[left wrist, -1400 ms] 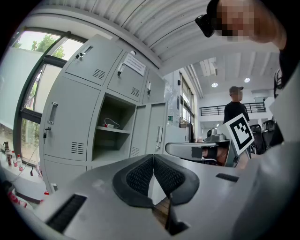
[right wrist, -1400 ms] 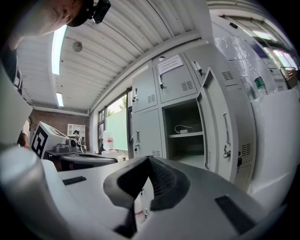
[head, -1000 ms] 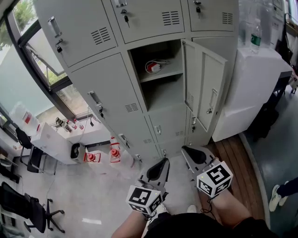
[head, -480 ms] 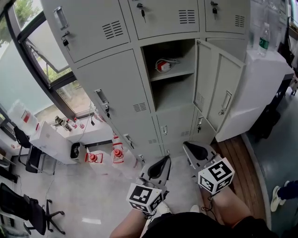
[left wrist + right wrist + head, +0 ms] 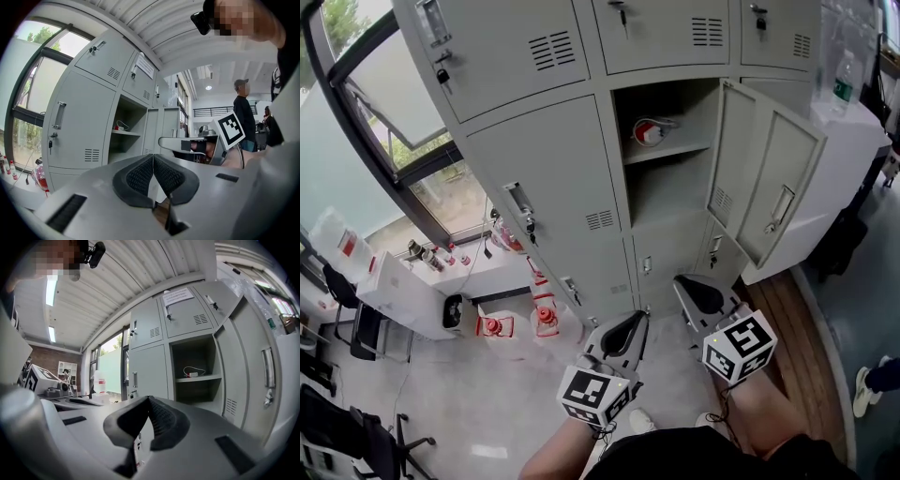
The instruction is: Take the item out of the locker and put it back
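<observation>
The left hand-held gripper (image 5: 630, 328) and the right hand-held gripper (image 5: 692, 289) were both closed tight and empty, held level and well short of the locker (image 5: 572, 178). The red-and-white item (image 5: 649, 131) lay on the shelf (image 5: 680, 148) of the open compartment, whose door (image 5: 773, 192) stood swung to the right.

Left gripper (image 5: 635, 322) and right gripper (image 5: 687, 285) side by side, level, fingers (image 5: 138, 177) together, nothing between them

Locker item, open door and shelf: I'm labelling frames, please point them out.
red-and-white item (image 5: 649, 132), head view, its red middle.
open door (image 5: 764, 150), head view, bare inner panel.
shelf (image 5: 675, 151), head view, front edge.
</observation>
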`<state>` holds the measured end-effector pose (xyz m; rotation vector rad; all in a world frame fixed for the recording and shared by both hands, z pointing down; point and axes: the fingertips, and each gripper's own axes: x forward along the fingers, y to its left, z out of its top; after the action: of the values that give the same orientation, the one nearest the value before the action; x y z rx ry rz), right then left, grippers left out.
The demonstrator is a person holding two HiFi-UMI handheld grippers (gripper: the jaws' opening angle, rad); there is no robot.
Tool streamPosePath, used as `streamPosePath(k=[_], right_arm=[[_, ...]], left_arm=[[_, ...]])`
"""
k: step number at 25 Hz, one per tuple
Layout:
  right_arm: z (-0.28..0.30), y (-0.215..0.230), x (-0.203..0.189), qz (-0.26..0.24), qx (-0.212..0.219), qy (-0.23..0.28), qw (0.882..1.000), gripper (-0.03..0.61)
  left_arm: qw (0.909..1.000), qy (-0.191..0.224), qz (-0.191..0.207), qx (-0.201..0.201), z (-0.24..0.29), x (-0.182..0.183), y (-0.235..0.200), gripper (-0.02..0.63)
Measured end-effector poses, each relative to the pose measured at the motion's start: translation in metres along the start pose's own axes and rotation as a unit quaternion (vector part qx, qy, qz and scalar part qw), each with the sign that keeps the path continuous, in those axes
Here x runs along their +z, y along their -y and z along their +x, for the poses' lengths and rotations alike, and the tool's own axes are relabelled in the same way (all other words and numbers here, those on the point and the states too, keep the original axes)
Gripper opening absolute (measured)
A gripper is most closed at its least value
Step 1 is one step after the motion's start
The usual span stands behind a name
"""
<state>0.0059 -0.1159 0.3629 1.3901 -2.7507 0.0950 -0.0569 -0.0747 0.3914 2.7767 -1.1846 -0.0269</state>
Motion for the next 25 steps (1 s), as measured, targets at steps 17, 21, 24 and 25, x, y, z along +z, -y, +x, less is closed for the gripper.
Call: streamPosePath(k=[17,21,24,25], right_arm=[[0.055,0.030,0.030,-0.029,-0.022,0.016,0.999,0.052],[0.074,0.056,0.046,-0.034,-0.020,0.024,0.999,0.052],[0.089,0.076,0.057,-0.041,-0.016,0.027,0.999,0.052],[0.095,0.082,0.061,-0.043,-0.015,0.029,0.999,0.052]], left_arm=[[0.9997,0.015,0.010,-0.014,0.023,0.017,-0.032,0.017],[0.9997,0.019,0.012,-0.005,0.045,0.025,-0.041,0.017],[0.9996,0.024,0.013,0.001,0.064,0.032,-0.049,0.017],[0.9996,0.024,0.015,0.002,0.071,0.034,-0.052,0.017]])
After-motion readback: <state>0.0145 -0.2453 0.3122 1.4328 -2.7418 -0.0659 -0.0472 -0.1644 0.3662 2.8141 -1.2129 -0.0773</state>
